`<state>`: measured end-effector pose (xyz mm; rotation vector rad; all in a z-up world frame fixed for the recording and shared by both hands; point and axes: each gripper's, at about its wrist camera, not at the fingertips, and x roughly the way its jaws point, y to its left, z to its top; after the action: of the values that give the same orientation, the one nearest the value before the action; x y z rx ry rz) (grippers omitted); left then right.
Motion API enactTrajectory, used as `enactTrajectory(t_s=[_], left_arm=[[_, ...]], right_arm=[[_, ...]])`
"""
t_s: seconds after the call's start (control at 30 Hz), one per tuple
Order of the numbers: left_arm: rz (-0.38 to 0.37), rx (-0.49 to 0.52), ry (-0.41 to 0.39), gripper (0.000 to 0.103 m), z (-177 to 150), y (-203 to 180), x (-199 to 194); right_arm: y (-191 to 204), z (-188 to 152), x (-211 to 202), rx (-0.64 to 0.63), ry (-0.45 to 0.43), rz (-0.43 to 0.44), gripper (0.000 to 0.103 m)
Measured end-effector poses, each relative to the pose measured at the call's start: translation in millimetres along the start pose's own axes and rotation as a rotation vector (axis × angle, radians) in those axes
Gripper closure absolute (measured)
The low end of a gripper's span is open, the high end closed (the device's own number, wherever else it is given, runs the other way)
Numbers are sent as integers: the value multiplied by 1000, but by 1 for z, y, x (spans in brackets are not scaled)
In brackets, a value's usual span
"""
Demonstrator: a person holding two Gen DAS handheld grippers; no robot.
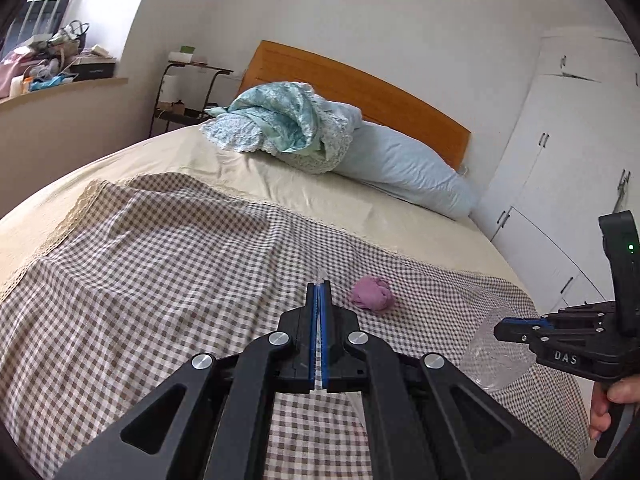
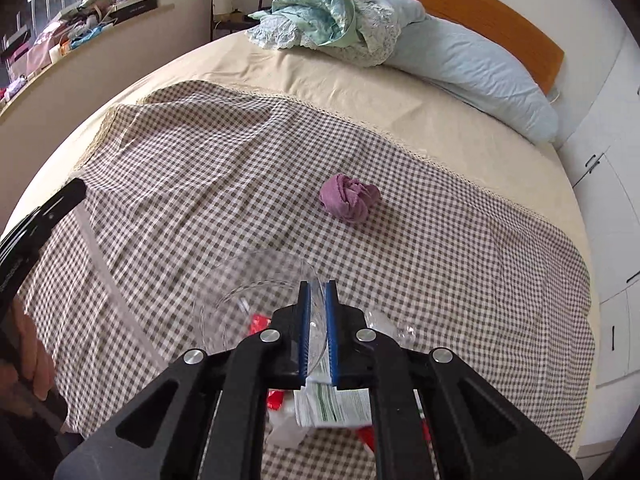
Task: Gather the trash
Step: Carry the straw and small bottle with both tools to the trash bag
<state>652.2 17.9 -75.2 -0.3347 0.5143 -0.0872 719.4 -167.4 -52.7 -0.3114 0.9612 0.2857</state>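
The left tongs are pressed together and pinching a thin clear strip, probably a straw. In the right wrist view the strip is slanting down from their tip at nine o'clock towards six. The right tongs are clamping the wall of a clear cup, with the rim running between the blue pads. The cup is hanging at an angle over the checked blanket, its mouth facing eleven o'clock. Under the right tongs, at six o'clock, a red wrapper and a printed paper are showing; whether they are lying inside the cup or on the blanket beneath it cannot be told.

A purple wad is resting alone on the blanket at about one o'clock from the right tongs' tips, well apart from both tools. It looks more like balled cloth than rubbish, so it may not belong to the job.

The step in hand appears to be gathering: both tools are loaded, and the strip is not yet in the cup. The next move is likely calling for the left tongs to bring the strip's free end over the cup's mouth and let it go. Meanwhile the right tongs would be keeping the mouth turned upward, since the thin wall could buckle or slip under a one-sided pinch.
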Motion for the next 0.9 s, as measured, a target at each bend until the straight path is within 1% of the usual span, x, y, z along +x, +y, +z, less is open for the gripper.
enactTrajectory(t_s=[0.07, 0.17, 0.33, 0.5, 0.63, 0.7, 0.8, 0.9], left_arm=[[-32, 31, -5, 103, -2, -20, -6], [-101, 90, 0, 103, -9, -53, -17], [-219, 208, 45, 103, -37, -114, -39], [-317, 290, 62, 103, -65, -161, -76], [-403, 348, 104, 103, -92, -188, -110], [-454, 398, 134, 103, -111, -210, -127], [-569, 471, 229, 103, -152, -249, -147], [-658, 569, 340, 103, -204, -290, -161]], right_arm=[[-13, -22, -17, 28, -24, 2, 95], [-33, -59, -44, 90, -54, 11, 95], [-57, -124, -83, 162, -83, 23, 95], [-74, -197, -118, 239, -121, 8, 95], [-92, -275, -153, 330, -143, -6, 95], [-97, -324, -168, 383, -137, -17, 95], [-98, -400, -175, 449, -102, -48, 95], [-93, -474, -158, 524, -20, -66, 95]])
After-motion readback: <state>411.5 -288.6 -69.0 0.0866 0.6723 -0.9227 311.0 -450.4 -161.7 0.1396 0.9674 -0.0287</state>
